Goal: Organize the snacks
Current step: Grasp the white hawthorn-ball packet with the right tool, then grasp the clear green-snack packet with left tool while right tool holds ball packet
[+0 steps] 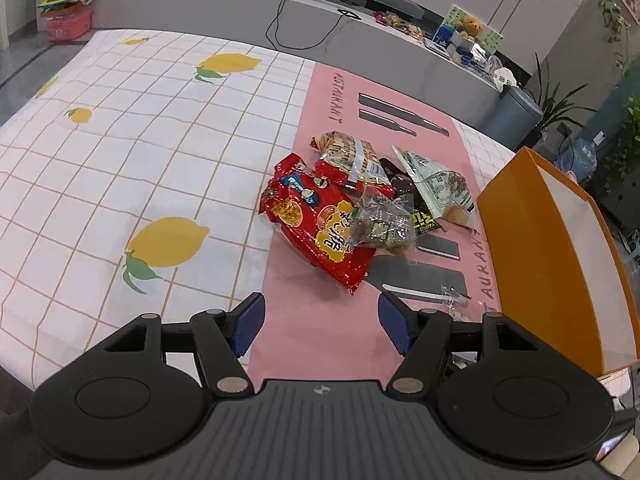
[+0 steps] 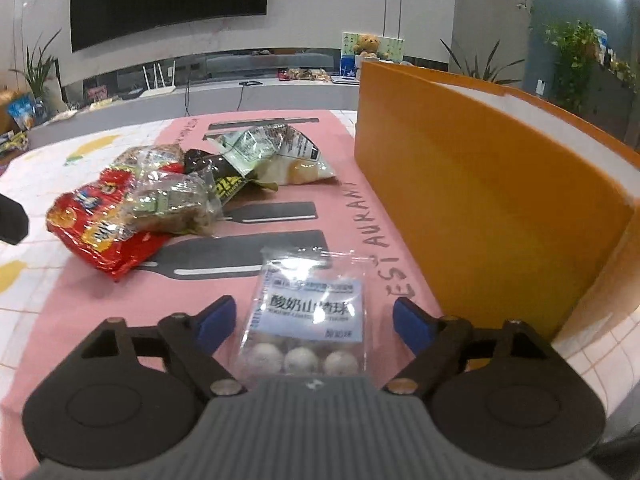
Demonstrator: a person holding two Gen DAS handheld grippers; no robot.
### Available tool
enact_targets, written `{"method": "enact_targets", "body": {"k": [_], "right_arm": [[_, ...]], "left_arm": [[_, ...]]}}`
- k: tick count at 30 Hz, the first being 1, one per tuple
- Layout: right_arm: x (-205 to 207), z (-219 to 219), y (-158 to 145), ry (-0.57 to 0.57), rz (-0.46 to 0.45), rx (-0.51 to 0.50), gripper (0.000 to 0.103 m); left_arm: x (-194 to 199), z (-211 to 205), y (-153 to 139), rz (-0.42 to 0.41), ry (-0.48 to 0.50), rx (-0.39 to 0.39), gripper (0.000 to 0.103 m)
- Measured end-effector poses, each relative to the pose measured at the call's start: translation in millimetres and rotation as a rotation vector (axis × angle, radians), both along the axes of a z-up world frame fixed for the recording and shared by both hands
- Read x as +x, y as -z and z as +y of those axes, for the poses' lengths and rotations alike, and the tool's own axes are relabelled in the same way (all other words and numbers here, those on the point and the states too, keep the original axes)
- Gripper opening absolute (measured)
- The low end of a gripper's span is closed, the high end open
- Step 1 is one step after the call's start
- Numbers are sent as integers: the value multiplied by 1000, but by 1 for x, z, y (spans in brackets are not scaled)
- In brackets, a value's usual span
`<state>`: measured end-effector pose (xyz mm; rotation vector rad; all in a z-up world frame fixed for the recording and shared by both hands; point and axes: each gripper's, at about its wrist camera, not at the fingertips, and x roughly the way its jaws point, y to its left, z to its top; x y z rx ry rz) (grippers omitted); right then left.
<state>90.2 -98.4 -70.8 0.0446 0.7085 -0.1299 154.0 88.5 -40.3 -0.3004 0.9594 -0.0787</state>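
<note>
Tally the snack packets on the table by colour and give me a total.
Red: 2, the big packet and the biscuit packet
Clear: 2, the bag of brown snacks and the packet of white balls
Black: 1, the black packet
Pale green: 1, the green packet
Total: 6

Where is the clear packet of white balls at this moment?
In the right wrist view, the clear packet of white balls lies on the pink mat, between the open fingers of the right gripper, left of the orange box.
</note>
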Motion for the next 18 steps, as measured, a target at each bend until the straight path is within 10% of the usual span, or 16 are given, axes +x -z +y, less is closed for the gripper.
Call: {"method": "enact_targets", "body": {"k": [2, 18], "right_arm": [[0, 1, -3, -45, -7, -21, 62], [-14, -2, -26, -196, -26, 22, 55]], "left_arm": [[0, -1, 0, -4, 4, 0, 76], [20, 0, -6, -54, 89, 34, 76]]}}
